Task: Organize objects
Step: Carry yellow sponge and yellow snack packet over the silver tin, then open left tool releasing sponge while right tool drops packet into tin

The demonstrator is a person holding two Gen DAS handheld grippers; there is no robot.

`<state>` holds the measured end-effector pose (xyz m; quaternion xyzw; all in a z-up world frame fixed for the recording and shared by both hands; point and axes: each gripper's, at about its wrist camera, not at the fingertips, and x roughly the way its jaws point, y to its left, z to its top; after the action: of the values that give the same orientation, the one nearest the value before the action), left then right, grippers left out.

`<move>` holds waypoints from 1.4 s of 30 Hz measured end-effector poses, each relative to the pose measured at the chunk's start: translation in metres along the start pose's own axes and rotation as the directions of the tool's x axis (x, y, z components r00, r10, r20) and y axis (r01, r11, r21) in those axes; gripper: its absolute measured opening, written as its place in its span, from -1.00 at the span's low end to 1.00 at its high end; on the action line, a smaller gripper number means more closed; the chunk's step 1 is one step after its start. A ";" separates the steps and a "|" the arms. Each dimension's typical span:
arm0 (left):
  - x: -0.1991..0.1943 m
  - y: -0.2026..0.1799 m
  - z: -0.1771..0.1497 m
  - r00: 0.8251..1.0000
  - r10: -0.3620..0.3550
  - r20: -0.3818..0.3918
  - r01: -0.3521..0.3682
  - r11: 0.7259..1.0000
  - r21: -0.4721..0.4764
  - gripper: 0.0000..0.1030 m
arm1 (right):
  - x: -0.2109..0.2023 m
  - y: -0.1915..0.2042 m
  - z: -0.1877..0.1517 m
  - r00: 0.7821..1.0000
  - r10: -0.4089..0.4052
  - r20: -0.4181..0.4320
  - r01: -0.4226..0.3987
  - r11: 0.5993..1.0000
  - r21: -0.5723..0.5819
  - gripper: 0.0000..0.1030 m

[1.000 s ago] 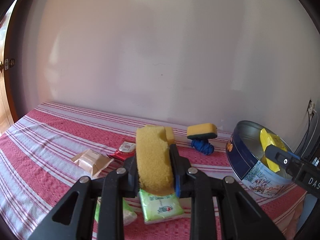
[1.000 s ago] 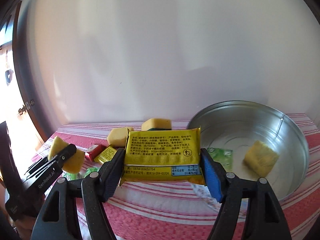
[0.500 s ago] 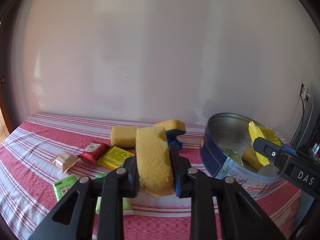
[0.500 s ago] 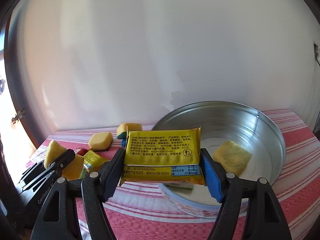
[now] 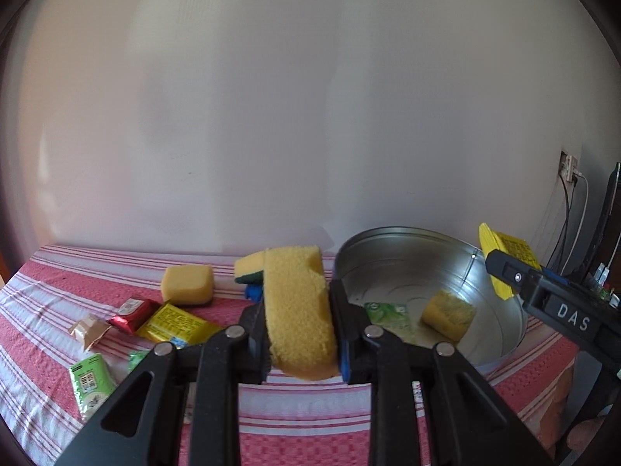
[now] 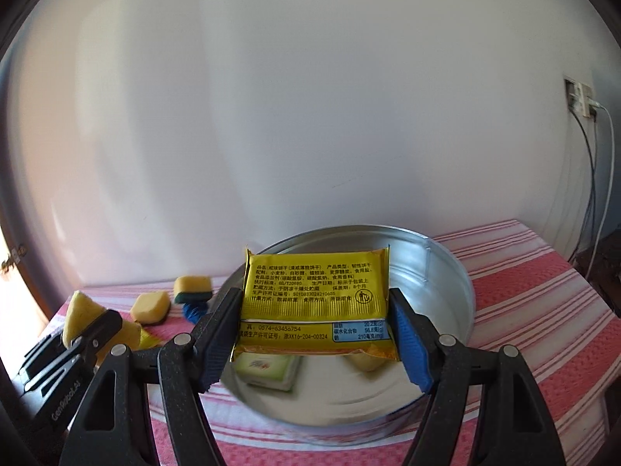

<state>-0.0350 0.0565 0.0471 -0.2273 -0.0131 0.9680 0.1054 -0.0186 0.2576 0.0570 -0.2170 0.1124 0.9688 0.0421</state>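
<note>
Yellow sponge (image 5: 299,310) sits bottom centre of the left wrist view, pinched upright by the left gripper (image 5: 298,324), squashed between the pads. Yellow snack packet (image 6: 316,303) sits centre of the right wrist view, clamped flat across its width by the right gripper (image 6: 315,330), above the metal tin (image 6: 450,268). Tin holds a green packet (image 6: 268,369) and another sponge (image 5: 448,314), so both loads look bound for it. Loose items lie lower left on the striped cloth (image 5: 50,283).

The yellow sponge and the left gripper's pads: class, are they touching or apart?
Touching. The left wrist view shows the yellow sponge squeezed upright in the left gripper, both pads flush against its sides with no gap.
</note>
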 end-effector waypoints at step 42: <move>0.082 -0.098 -0.019 0.983 -0.074 -0.168 0.087 0.993 0.075 -0.54 | 0.059 -0.045 -0.008 0.976 -0.188 -0.110 0.177 0.979 -0.106 0.48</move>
<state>-0.0786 0.1690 0.0014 -0.3014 0.0260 0.9405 0.1544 -0.0629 0.3010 0.0152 -0.2856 0.0480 0.9503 0.1139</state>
